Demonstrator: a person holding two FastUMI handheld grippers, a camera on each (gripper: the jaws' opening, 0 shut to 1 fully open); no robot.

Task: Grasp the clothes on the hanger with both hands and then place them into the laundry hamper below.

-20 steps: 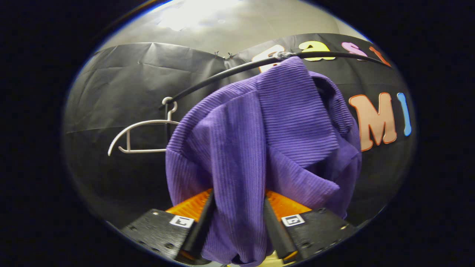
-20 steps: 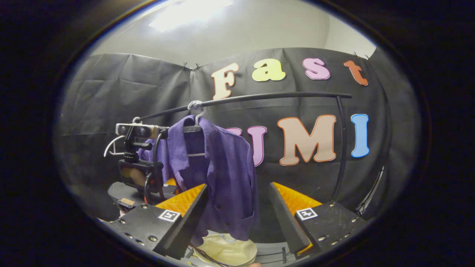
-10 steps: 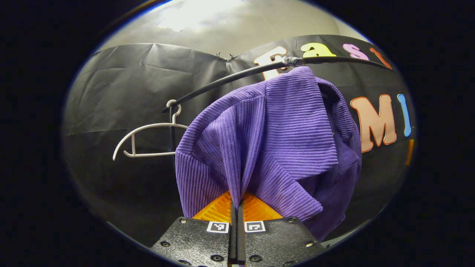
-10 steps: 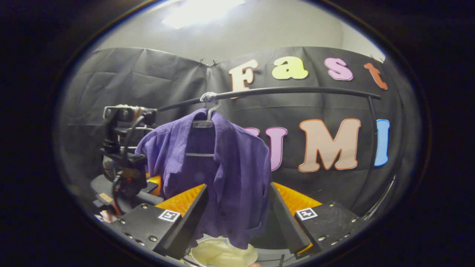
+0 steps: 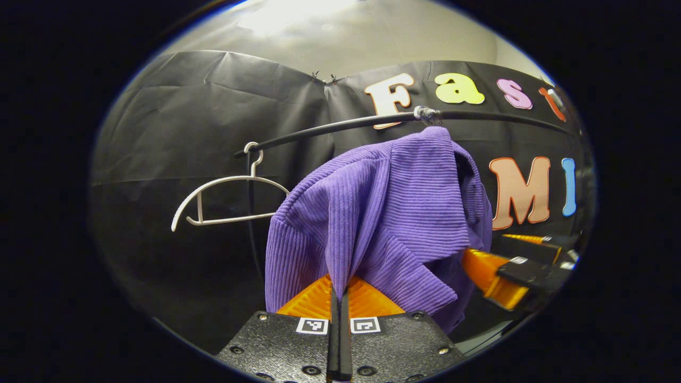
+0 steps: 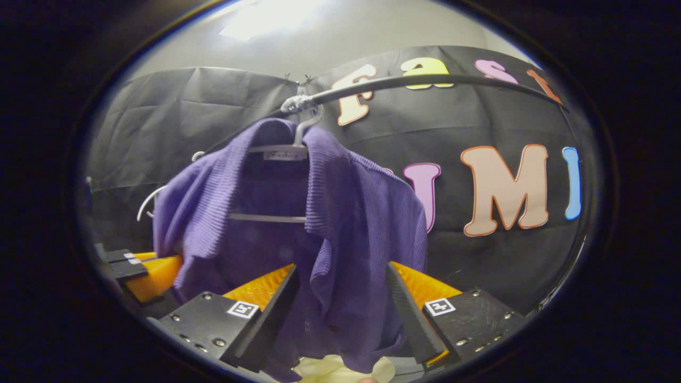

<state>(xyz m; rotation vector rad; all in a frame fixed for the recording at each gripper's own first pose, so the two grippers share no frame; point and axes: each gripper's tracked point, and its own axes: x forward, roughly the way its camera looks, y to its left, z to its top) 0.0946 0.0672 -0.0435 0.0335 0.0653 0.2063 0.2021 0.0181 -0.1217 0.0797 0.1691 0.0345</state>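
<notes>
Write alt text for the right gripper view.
A purple knit top hangs on a white hanger from a black rail, its front edge between the open jaws of the right gripper. The left gripper is at the garment's far side; a pale hamper sits below.

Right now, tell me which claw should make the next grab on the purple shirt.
Right. The left claw is already shut on the purple shirt; the right claw is open with the shirt's front hanging between its fingers.

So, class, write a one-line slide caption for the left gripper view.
Left gripper shut on the purple cardigan hanging from the rail, beside an empty white hanger.
</notes>
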